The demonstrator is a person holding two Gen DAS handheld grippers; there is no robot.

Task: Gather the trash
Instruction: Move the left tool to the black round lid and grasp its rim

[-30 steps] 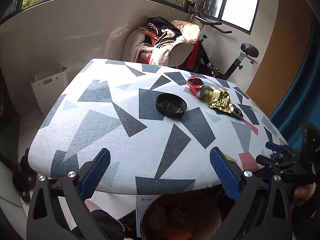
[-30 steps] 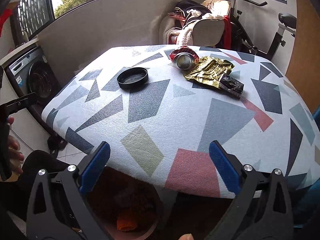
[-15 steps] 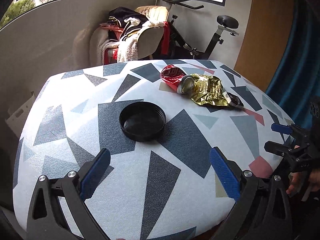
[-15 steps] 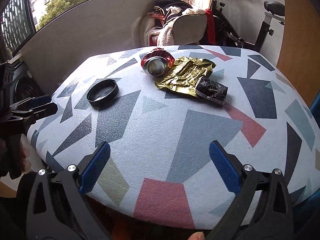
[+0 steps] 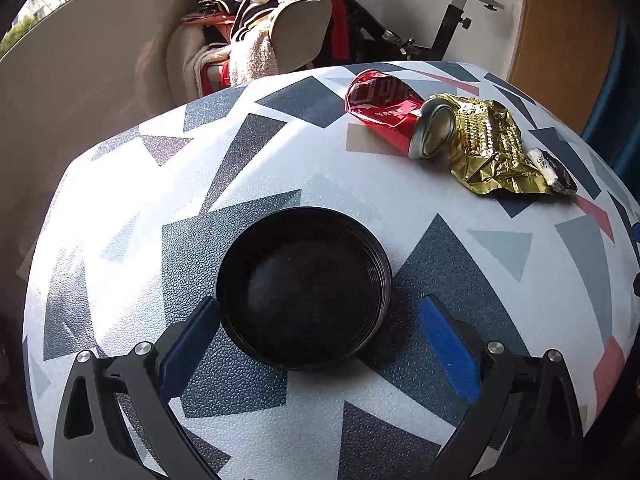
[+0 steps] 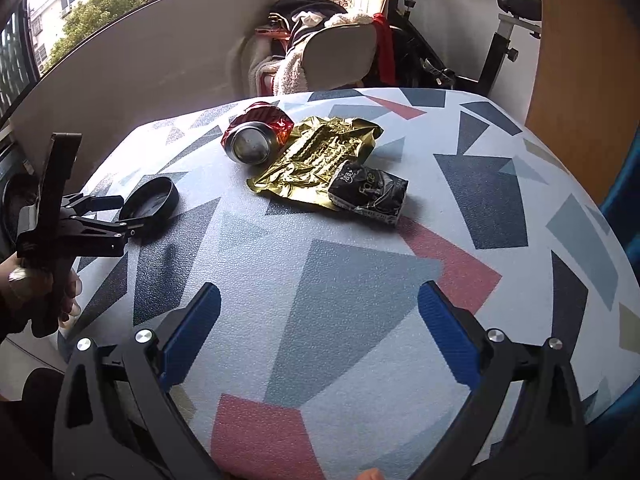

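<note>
A black round lid (image 5: 304, 292) lies on the patterned table (image 5: 360, 184). My left gripper (image 5: 320, 336) is open, its blue pads on either side of the lid's near half, the left pad close to its rim. Farther right lie a crushed red can (image 5: 392, 116), a crumpled gold wrapper (image 5: 492, 152) and a small black packet (image 5: 560, 172). In the right wrist view my right gripper (image 6: 320, 328) is open and empty over the table's near part, short of the black packet (image 6: 368, 192), gold wrapper (image 6: 316, 160) and can (image 6: 252, 140). The left gripper (image 6: 116, 216) shows there at the lid (image 6: 152, 200).
Behind the table stand a chair piled with clothes (image 5: 264, 40) and an exercise bike (image 5: 452, 24). A wooden panel (image 5: 568, 40) and a blue curtain (image 5: 624, 92) lie at the right. A curved grey wall runs behind.
My left gripper has moved forward over the table until its open pads flank the black lid. My right gripper has moved forward and closer to the wrappers.
</note>
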